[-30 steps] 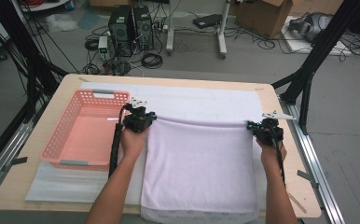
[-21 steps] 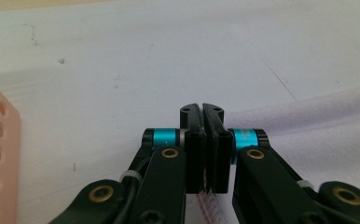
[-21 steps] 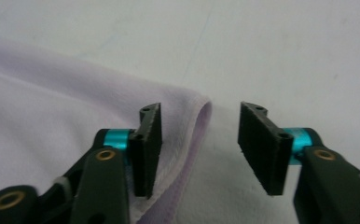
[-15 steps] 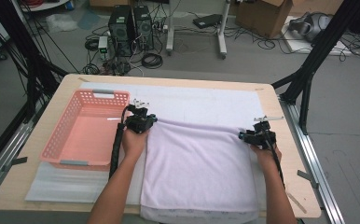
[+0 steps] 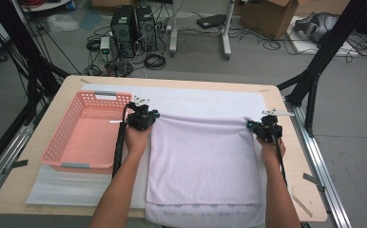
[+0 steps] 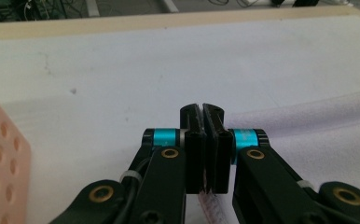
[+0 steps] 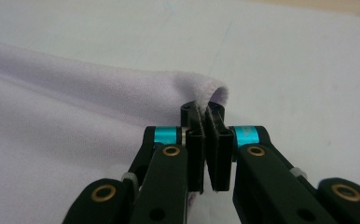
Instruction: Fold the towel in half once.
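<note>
A pale lavender towel lies folded on the white mat, its near end hanging over the table's front edge. At the towel's far left corner my left gripper is shut, and the left gripper view shows its jaws pressed together with a strip of cloth under them. The towel's rolled far edge runs off to the right. My right gripper is shut on the far right corner. In the right gripper view the jaws pinch the towel's folded hem.
A pink perforated basket stands empty at the left, right beside my left gripper; its wall is near the jaws. A white mat covers the wooden table. Black frame posts and cables stand beyond the far edge.
My right gripper has moved a little to the left with the towel's corner. The left gripper has stayed almost still.
</note>
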A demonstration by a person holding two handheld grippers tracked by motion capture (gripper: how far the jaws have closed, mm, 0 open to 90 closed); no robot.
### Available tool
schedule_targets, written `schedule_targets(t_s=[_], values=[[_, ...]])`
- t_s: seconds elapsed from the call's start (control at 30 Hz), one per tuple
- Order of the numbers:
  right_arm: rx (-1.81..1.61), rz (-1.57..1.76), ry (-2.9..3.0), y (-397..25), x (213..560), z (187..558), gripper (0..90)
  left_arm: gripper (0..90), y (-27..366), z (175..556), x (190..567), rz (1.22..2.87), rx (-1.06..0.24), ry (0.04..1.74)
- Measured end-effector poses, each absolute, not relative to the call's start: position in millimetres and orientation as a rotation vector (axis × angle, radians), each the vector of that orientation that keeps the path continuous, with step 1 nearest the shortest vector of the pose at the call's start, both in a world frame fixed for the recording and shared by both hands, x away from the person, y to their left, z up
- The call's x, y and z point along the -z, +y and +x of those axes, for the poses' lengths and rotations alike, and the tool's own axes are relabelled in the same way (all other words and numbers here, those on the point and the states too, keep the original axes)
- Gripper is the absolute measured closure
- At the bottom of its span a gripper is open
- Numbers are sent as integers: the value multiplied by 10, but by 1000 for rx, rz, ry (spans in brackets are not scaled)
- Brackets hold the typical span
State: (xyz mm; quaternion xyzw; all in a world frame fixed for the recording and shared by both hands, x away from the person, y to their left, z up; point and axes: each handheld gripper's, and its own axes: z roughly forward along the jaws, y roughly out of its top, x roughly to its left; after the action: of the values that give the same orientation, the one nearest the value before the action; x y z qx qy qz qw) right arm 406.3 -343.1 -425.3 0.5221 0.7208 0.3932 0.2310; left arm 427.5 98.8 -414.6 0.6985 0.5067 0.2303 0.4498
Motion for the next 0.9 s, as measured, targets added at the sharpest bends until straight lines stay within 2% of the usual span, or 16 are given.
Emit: schedule_targets(t_s=[0.3,0.57,0.6,0.67,0.77,0.9], values=[[-1089,1384,1919,-3339,3981,4322,871,871,1076,4537,3902,1673,-590,1223],[-1071,1404,1909,-3279,4027,4472,856,858,1070,4637,3966,1709,-553,1240],[-1072,1415,1913,-3273,4046,4479,842,838,1061,4636,3995,1712,-542,1248],[-1064,1436,1915,-3252,4086,4489,727,709,1056,4626,4025,1692,-527,1268],[-1067,1439,1917,-3239,4092,4469,665,555,1048,4600,4035,1681,-501,1275],[-1064,1421,1935,-3236,4048,4386,628,504,1025,4515,4031,1684,-458,1258]])
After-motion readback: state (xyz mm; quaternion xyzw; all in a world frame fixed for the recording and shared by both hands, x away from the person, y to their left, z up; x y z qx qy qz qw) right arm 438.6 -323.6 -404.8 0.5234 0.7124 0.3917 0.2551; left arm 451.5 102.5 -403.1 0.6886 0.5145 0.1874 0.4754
